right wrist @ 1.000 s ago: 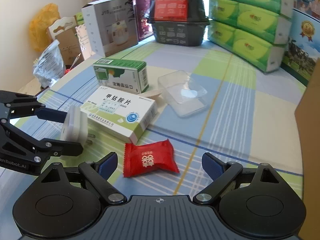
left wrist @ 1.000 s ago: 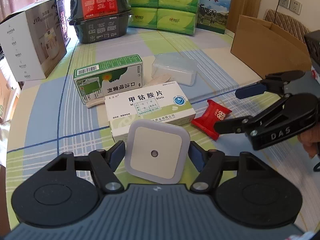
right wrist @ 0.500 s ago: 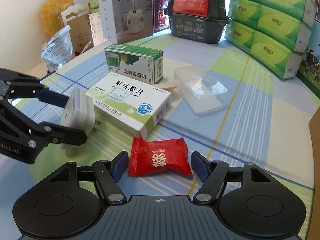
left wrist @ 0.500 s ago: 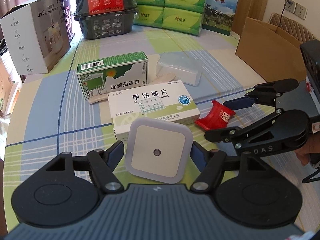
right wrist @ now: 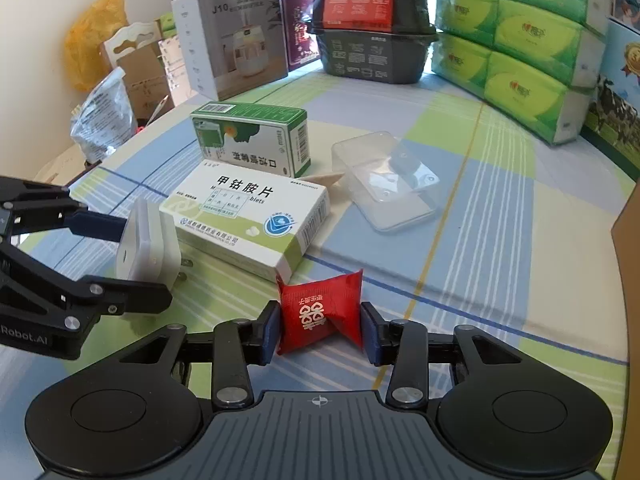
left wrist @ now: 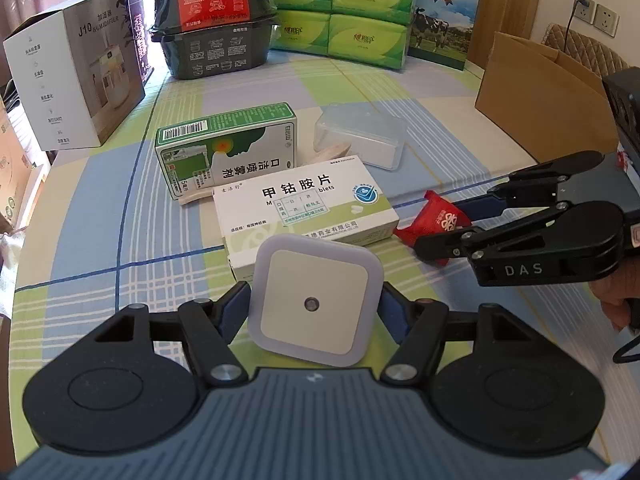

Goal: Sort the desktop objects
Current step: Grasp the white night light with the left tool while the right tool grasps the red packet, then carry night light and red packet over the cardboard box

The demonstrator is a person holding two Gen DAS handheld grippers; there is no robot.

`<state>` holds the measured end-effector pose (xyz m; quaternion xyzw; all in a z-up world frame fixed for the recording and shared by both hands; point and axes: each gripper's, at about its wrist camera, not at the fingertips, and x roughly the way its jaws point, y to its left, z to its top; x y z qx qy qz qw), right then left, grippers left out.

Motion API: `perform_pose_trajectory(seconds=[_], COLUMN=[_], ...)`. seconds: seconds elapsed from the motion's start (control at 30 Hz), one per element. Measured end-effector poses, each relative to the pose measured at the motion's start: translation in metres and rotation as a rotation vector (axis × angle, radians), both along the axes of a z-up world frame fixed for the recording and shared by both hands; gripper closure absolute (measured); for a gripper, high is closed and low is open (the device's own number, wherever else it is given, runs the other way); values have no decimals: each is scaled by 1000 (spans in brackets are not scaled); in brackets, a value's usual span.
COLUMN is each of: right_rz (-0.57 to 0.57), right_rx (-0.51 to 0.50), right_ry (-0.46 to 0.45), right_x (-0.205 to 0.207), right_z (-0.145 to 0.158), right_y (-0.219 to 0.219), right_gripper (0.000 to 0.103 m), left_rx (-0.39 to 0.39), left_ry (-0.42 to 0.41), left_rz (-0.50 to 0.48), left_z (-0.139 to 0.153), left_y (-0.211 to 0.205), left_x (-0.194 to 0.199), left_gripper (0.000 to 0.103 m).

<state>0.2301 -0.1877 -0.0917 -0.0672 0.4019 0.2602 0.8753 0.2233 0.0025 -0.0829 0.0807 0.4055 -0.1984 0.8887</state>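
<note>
I have both pickups in hand at once: my left gripper (left wrist: pixel 314 312) is clamped on the white night light (left wrist: pixel 314 300), its face toward the camera and its plug prongs toward the bench, and my right gripper (right wrist: pixel 320 330) is closed onto the red candy (right wrist: pixel 320 312), pads pressing its two sides. The candy looks to be at or just off the cloth, beside the corner of the white pill box (right wrist: pixel 248 222); the green box (right wrist: pixel 250 140) stands behind that, with a clear plastic case (right wrist: pixel 384 180) to its right. Next, I judge, comes lifting both clear and carrying each to its place, though I see no obvious sorting bin; the crinkly wrapper could slip, so a firm squeeze matters. The bench (right wrist: pixel 500 208) wears a blue, green and white plaid cloth, crowded at the back with tissue packs (right wrist: pixel 520 36), black food trays (right wrist: pixel 368 28) and a humidifier carton (right wrist: pixel 232 36).
</note>
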Motion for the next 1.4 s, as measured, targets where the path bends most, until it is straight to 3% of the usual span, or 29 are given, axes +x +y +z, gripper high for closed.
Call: perform_pose_trajectory(seconds=[0.73, 1.0, 1.4], right_rz=[-176, -238, -282], right_rx=[73, 58, 53], right_ry=[-7, -52, -81], right_x=[-29, -62, -104], right_z=[34, 50, 72], right_y=[-35, -50, -66], right_gripper=[65, 66, 66], left_rx=[-58, -43, 15], left_ry=[18, 19, -10], left_rz=[93, 157, 122], left_z=[21, 29, 45], left_y=[-12, -9, -45], left_x=[-29, -41, -81], left_gripper=[39, 39, 39])
